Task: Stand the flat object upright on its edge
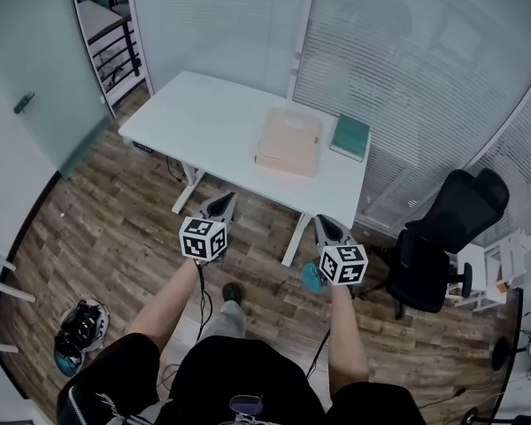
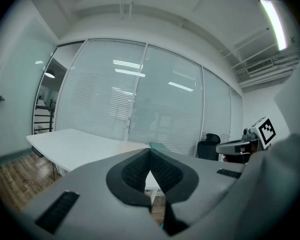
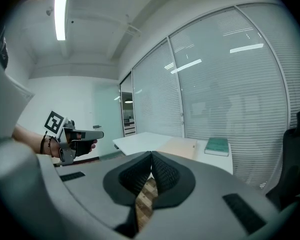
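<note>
A flat beige box (image 1: 289, 142) lies on the white table (image 1: 203, 122), with a green book (image 1: 350, 136) lying flat just to its right. Both show again in the right gripper view, the beige box (image 3: 182, 146) and the green book (image 3: 217, 145). My left gripper (image 1: 223, 204) and right gripper (image 1: 326, 224) hover over the floor short of the table's near edge, both shut with nothing between the jaws. In the left gripper view the shut left gripper (image 2: 150, 153) covers most of the box; the right gripper (image 2: 240, 146) shows at the right.
A black office chair (image 1: 442, 242) stands right of the table. A white rack (image 1: 496, 268) is beyond it. Frosted glass walls with blinds run behind the table. A dark bag (image 1: 78, 330) lies on the wood floor at the left. The table legs (image 1: 294, 237) stand ahead.
</note>
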Demonstrator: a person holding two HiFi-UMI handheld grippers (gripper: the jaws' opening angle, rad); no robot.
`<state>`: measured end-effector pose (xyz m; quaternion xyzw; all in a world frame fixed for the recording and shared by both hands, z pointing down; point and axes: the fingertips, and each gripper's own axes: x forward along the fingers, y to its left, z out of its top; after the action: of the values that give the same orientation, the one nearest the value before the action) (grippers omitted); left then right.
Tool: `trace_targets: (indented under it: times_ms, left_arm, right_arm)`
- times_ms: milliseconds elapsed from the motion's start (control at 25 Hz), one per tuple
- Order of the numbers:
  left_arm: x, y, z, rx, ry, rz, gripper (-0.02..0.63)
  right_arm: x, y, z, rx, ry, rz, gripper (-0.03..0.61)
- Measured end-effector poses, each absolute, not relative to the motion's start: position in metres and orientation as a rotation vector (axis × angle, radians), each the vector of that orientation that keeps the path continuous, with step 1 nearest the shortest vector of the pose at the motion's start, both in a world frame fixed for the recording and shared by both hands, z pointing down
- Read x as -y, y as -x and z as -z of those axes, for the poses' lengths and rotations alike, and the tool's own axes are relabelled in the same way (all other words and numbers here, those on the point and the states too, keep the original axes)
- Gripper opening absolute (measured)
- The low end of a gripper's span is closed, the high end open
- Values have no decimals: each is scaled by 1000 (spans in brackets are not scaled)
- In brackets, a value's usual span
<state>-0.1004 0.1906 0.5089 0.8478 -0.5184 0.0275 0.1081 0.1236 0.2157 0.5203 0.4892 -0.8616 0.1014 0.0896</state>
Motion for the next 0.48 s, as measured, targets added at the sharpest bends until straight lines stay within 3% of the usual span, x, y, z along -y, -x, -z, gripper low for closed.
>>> trace_targets:
  times_ms: [480]
  left_arm:
    - [-104, 116, -509, 1509, -2489, -74, 20]
  right_arm:
    - [-130, -109, -521, 2542, -1458, -321, 21]
